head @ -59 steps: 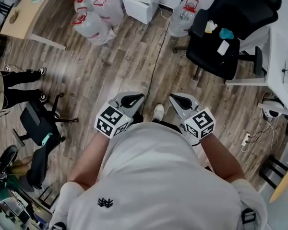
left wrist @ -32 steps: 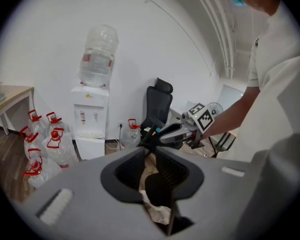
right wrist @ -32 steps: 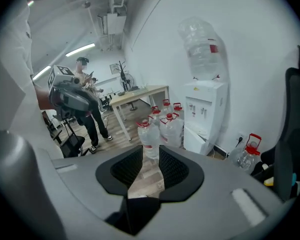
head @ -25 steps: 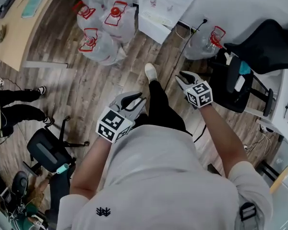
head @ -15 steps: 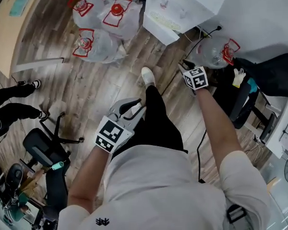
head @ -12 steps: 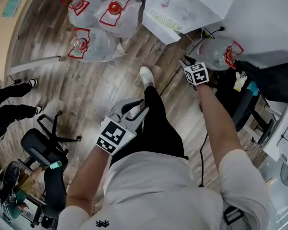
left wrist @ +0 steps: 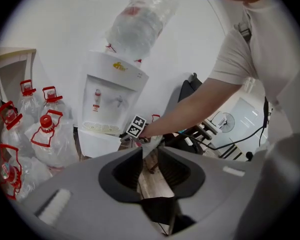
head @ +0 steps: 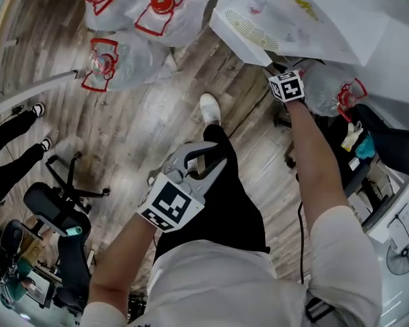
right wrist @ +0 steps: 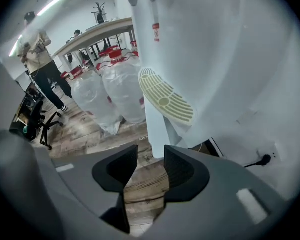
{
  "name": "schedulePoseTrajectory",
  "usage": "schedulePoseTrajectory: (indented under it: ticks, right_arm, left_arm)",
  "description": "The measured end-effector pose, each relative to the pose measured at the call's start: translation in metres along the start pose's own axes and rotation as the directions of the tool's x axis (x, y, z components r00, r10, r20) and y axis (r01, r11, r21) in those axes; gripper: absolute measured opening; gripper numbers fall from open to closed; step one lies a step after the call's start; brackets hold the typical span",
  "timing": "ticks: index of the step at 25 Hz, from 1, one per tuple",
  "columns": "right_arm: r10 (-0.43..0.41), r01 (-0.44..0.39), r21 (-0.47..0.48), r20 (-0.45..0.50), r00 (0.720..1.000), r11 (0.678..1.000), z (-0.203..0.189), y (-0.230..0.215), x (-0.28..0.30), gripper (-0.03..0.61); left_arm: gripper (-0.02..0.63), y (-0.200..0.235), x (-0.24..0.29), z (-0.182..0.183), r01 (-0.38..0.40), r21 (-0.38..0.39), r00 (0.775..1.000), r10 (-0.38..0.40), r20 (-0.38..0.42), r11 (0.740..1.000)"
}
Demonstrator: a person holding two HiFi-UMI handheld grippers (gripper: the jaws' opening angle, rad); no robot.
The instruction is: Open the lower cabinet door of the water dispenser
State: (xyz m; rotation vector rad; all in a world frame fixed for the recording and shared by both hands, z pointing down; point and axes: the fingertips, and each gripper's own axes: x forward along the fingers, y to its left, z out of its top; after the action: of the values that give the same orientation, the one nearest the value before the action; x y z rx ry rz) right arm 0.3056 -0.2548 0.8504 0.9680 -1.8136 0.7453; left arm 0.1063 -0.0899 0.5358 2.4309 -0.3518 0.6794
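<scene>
- Wood-plank floor [head: 143,128] runs under everything, seen steeply from above; person's white-shirted torso & black trouser leg fill the near frame, one white shoe [head: 209,107] fwd
- Left gripper [left wrist: 150,153] is nearest, held over the thigh, pointing twd the dispenser; jaws released, standing apart, nothing btwn them, only floor & trouser leg show thru the gap
- Right gripper [right wrist: 151,156] is further out on an outstretched arm, low beside the foot of the water dispenser [head: 286,19], tipped steeply down; jaws opening, wide apart, bare floor btwn the pads
- Lower cabinet door [left wrist: 96,144]: white front under the drip grille [right wrist: 166,96]; cabinet's bottom corner sits just beyond the right jaw tips, pads not on it; can't tell if the door is shut or ajar
- Dispenser body is white, w/ an upturned bottle [left wrist: 140,21] on top
- Beside it, on the floor: cluster of big clear water jugs [head: 116,60] w/ red caps & handles; on its other side one more jug [head: 334,90] next to a black chair [head: 395,152]
- Off to the left: rolling office chair [head: 54,213]
- Farthest, in right gripper view: wooden bench [right wrist: 97,31] past the jugs, a standing person [right wrist: 40,54] near it
</scene>
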Motion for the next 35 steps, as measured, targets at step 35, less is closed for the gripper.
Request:
schedulePoseTrajectory:
  ticks: [35]
  right_arm:
    - [0.030, -0.032, -0.014, -0.122, 0.992, 0.999, -0.013, 0.033, 0.044, 0.091]
  left_arm:
    - [0.103, 0.019, -0.020, -0.012, -0.017, -0.095, 0.996, 0.025, 0.083, 0.995]
